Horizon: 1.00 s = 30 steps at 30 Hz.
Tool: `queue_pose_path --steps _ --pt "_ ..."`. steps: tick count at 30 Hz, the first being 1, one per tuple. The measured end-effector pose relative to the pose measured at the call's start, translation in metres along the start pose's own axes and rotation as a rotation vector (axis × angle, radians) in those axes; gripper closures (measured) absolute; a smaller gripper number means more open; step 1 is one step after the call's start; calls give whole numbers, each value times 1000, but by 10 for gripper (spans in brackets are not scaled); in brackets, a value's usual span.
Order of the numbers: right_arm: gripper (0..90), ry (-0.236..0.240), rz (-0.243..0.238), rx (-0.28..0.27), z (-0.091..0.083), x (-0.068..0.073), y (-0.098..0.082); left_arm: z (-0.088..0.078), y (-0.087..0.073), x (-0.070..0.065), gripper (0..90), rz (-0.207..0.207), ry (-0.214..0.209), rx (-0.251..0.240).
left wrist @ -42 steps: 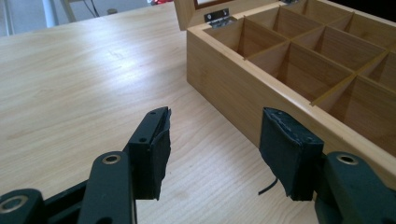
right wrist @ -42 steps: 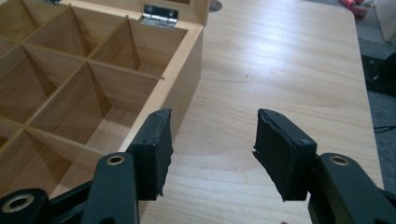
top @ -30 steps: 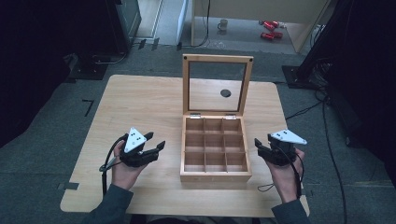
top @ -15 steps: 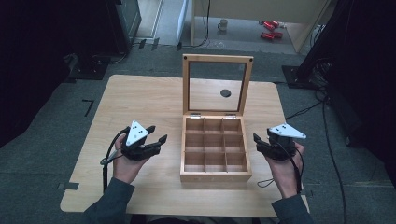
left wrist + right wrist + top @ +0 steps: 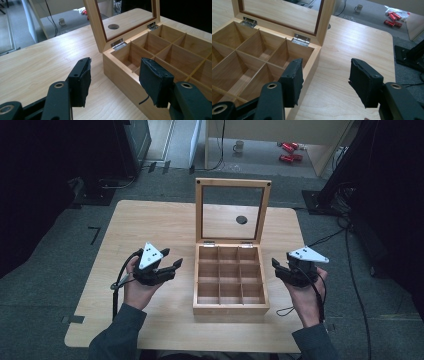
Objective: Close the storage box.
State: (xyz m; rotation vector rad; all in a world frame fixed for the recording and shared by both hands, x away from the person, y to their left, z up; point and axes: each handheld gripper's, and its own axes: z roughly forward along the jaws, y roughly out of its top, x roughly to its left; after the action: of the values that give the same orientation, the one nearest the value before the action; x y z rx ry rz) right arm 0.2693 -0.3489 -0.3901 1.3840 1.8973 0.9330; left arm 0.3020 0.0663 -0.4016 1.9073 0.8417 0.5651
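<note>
So there's a wooden box [image 5: 230,282] sitting on the table [image 5: 150,225], roughly in the middle and closer to the near edge than the far one. Its lid [image 5: 232,210] is flipped up and stands pretty much upright at the back, a wooden frame with a clear pane you can look straight through. Inside, the box is split into nine compartments, three by three, and all of them look bare in the high view. Two small metal hinges [image 5: 301,40] join lid and box along the back wall.

The left gripper [image 5: 172,267] hovers just beside the box's left wall, not touching it, jaws spread apart with nothing between them. In the left gripper view [image 5: 113,85] the box's near-left corner sits right between the two black pads, but the pads aren't pressing on anything.

The right gripper [image 5: 276,268] hangs just off the box's right wall, also released, jaws gaping and holding nothing. From the right gripper view [image 5: 324,82] one pad lines up over the box's rim and the other over bare tabletop.

There's a small dark round hole [image 5: 241,219] in the table behind the lid, towards the far edge.
</note>
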Motion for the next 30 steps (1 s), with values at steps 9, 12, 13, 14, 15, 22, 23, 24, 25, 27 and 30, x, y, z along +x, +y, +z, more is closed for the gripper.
queue_pose_path --steps 9,12,13,14,15,22,23,24,25,27,30 --pt "440 4 1 -28 -2 -2 20 3 22 1 427 2 -14 -21" --pt "422 1 1 -26 0 -2 26 4 28 1 427 3 -12 -27" --pt "420 0 0 -25 1 -1 28 5 31 1 426 7 -11 -28" --pt "420 0 0 -25 1 -1 28 5 31 1 426 7 -11 -28" --pt "416 -1 -1 -25 1 -1 29 6 33 1 426 7 -10 -30" --pt "404 4 7 -30 5 -2 37 12 46 4 422 16 10 -36" --pt "402 15 19 -33 6 -3 39 14 49 6 422 15 6 -35" --pt "402 15 19 -33 6 -3 39 14 49 6 420 15 6 -35" --pt "401 16 19 -32 7 -3 39 16 52 6 420 17 -2 -35" --pt "401 15 23 -33 9 -3 43 17 55 6 419 27 0 -37" --pt "401 17 28 -38 11 -3 45 22 61 7 422 33 1 -31"
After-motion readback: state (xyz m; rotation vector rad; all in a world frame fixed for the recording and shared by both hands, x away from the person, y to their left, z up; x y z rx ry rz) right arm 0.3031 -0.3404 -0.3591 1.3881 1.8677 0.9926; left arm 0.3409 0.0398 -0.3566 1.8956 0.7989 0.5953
